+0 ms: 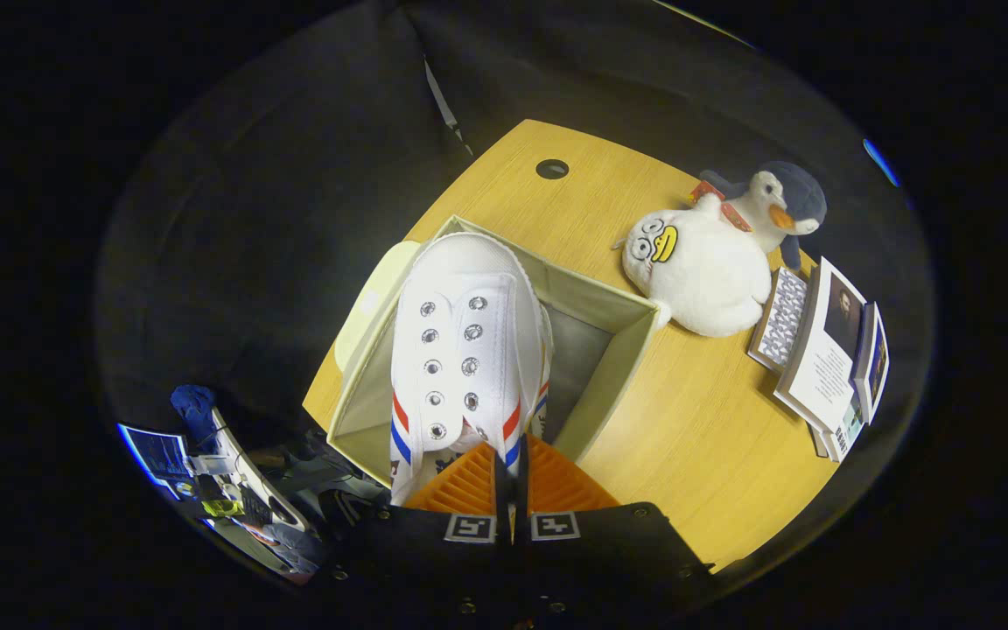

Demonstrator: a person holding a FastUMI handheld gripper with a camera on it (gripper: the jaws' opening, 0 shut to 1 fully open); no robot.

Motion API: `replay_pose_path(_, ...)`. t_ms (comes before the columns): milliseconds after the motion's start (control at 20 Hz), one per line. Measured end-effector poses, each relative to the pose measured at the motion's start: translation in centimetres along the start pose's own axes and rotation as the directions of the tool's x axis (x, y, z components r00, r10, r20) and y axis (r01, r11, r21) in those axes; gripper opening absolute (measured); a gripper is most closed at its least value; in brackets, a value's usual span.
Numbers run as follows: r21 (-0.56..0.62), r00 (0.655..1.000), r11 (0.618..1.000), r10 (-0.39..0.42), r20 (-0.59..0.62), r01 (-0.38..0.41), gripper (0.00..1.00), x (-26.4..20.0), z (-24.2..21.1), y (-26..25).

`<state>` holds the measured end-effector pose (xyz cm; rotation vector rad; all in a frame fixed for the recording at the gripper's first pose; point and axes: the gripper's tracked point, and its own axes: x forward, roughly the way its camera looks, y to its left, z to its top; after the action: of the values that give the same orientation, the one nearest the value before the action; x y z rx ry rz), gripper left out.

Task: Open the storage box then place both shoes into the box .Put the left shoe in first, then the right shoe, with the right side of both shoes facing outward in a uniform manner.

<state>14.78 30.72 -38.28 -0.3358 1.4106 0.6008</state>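
Observation:
A white canvas shoe (460,324) with metal eyelets and red and blue side stripes hangs toe-away just ahead of my fingers. My gripper (511,457) is shut on its near end, the fingers (469,486) almost touching each other. The shoe hovers over the left half of an open beige fabric storage box (622,350) on the wooden table (696,437). Right of the shoe, the box's grey inner wall shows. The shoe hides the box's left half. A pale lid flap (368,306) hangs off the box's left side.
A white duck plush (701,280) and a penguin plush (780,206) lie right of the box, with a stack of books (828,350) beyond them. A cable hole (551,168) sits behind the box. The table's left edge runs close beside the box.

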Motion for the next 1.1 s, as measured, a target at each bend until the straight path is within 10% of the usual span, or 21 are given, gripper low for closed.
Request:
replay_pose_path(50, 0.033, 0.999, 0.998, 0.052, 0.002, -0.052, 0.08, -0.1, 0.1, 1.2)
replay_pose_path(250, 0.088, 0.99, 0.992, 0.078, 0.12, -0.089, 1.0, -3.2, 2.1, -0.1)
replay_pose_path(700, 0.237, 0.915, 0.971, -0.078, 0.395, -0.019, 0.98, -12.8, -2.4, -8.9)
replay_pose_path(1100, 0.453, 0.6, 0.883, -0.432, 0.673, 0.127, 0.98, -24.2, -9.8, -18.1)
